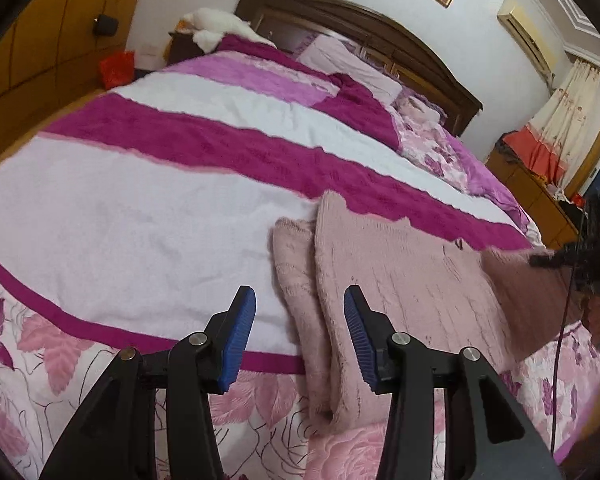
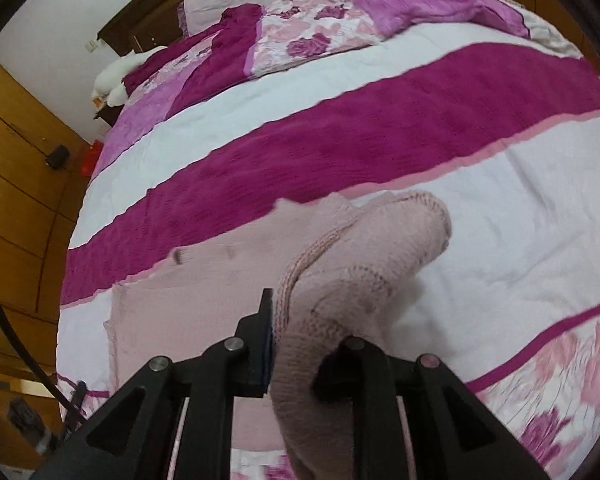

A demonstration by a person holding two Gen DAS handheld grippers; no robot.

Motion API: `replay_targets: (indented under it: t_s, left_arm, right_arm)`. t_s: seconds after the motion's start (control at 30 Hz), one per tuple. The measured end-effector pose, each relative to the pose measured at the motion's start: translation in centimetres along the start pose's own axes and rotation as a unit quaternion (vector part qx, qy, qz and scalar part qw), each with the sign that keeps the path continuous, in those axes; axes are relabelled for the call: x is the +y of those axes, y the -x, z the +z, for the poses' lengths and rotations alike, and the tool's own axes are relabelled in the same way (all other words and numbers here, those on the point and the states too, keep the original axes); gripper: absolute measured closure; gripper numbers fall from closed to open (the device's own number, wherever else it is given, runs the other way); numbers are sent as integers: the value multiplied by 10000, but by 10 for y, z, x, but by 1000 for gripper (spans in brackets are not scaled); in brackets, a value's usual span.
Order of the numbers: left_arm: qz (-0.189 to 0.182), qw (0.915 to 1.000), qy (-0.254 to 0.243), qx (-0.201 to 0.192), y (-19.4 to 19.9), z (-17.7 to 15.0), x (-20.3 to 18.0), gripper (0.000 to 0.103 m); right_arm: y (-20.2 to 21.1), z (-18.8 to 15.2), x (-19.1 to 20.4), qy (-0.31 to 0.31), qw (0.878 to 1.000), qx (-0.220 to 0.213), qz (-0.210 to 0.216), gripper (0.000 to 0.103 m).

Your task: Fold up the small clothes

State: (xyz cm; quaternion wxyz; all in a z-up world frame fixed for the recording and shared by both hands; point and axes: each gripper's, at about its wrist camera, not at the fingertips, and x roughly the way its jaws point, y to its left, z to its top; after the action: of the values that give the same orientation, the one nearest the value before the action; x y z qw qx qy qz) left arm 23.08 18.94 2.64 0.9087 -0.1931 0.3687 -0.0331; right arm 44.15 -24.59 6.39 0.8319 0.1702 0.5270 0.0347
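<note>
A small pale pink knitted sweater [image 1: 396,280] lies on the bed, its left side folded under into a narrow strip [image 1: 296,276]. My left gripper [image 1: 300,332] is open and empty, just above the sweater's near left edge. My right gripper [image 2: 296,320] is shut on the sweater's right sleeve [image 2: 360,256] and holds it lifted over the sweater's body [image 2: 204,288]. It shows at the right edge of the left wrist view [image 1: 552,258], gripping the raised sleeve.
The bed is covered by a striped white and magenta blanket [image 1: 160,200] over a floral pink quilt [image 1: 60,360]. Pillows [image 1: 352,64] and a dark wooden headboard [image 1: 380,20] are at the far end. Wooden wardrobes [image 2: 16,200] stand to the left.
</note>
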Motion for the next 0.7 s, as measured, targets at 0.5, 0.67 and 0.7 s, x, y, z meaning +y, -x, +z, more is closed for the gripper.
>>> replay_targets:
  t_s: [0.5,0.67,0.7]
  left_arm:
    - [435,9989,-19,150,8,-2,24,80]
    - [499,9985,29,226,12,-4,31,80]
    - [503,9985,-8,225,13,-4,31,80]
  right_arm:
    - [-72,-84,218,1410,9897,30,-258,86]
    - [-104,-116,252,1760,9840,212,-176,87]
    - [-107,-119,255,1811,9830,231,-186,87]
